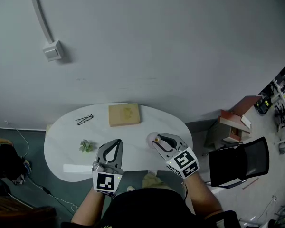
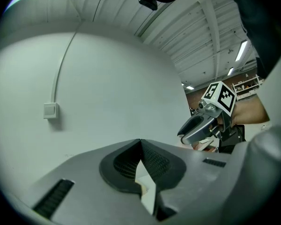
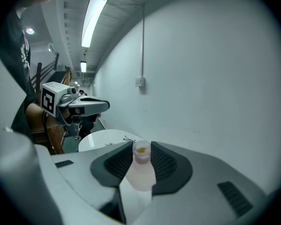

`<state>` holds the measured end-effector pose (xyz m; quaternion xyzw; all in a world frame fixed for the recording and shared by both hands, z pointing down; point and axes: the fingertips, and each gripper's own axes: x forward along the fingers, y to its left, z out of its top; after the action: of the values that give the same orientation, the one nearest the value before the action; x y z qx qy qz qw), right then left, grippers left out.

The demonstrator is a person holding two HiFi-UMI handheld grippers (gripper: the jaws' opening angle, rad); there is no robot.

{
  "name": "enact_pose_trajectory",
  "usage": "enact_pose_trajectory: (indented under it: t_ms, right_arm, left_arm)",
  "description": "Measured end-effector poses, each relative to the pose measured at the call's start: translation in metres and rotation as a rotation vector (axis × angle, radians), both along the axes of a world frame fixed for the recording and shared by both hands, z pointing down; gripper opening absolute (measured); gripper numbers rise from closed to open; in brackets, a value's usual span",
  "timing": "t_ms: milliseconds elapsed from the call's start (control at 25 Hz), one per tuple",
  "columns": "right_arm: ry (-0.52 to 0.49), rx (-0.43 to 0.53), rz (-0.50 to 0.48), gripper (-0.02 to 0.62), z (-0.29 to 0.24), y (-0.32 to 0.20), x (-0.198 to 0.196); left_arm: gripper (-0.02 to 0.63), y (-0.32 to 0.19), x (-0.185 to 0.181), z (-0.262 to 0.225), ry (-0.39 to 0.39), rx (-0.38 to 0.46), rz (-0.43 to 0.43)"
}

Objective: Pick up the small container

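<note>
Possession looks settled: the small container point(image 3: 141, 172), a milky translucent vial with something orange at its top, stands upright between the jaws of the right hand-held gripper point(image 3: 141, 149), whose ribbed pads point(image 3: 116, 164) press its sides. From the head view it hangs over the white surface point(image 1: 61, 141) at about 3 o'clock from the middle, and in the right gripper view the tabletop shows far behind and below, so I judge it clear of the surface.

At 6 o'clock the left hand-held gripper point(image 1: 116, 144) points level with its jaws closed together on nothing. Farther out lie a small plant point(image 1: 87, 146) at 9 o'clock, a pair of glasses point(image 1: 84, 119) at 10 o'clock and a wooden block point(image 1: 124, 114) at 12 o'clock, all well apart from the vial. A black chair point(image 1: 237, 163) stands off the edge at 4 o'clock.

The pick-up seems essentially done. What remains, I think, calls for steady squeeze and an upright wrist, since the smooth vial could slip or tip its contents.
</note>
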<state>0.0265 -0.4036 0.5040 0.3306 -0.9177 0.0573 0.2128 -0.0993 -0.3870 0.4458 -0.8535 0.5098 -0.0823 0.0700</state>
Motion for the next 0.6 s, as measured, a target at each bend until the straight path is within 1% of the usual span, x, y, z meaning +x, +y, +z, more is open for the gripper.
enact_pose_trajectory:
  t_ms: [160, 280, 400, 520, 600]
  right_arm:
    - [-0.019, 0.025, -0.001, 0.132, -0.017, 0.002, -0.002]
    - [-0.018, 0.038, -0.001, 0.132, -0.023, 0.004, -0.003]
    - [-0.017, 0.040, 0.000, 0.132, -0.025, 0.005, -0.004]
    - [-0.013, 0.039, 0.003, 0.132, -0.023, 0.005, -0.005]
    - [-0.012, 0.039, 0.006, 0.133, -0.022, 0.005, -0.006]
  left_arm:
    - [0.005, 0.000, -0.006, -0.009, 0.003, 0.012, -0.004]
    - [0.005, 0.002, -0.010, -0.009, -0.001, 0.006, -0.007]
    - [0.005, 0.004, -0.012, -0.005, -0.010, -0.012, -0.008]
    - [0.005, 0.003, -0.013, -0.009, 0.012, 0.005, -0.009]
    - [0.005, 0.003, -0.016, -0.008, -0.001, 0.001, -0.009]
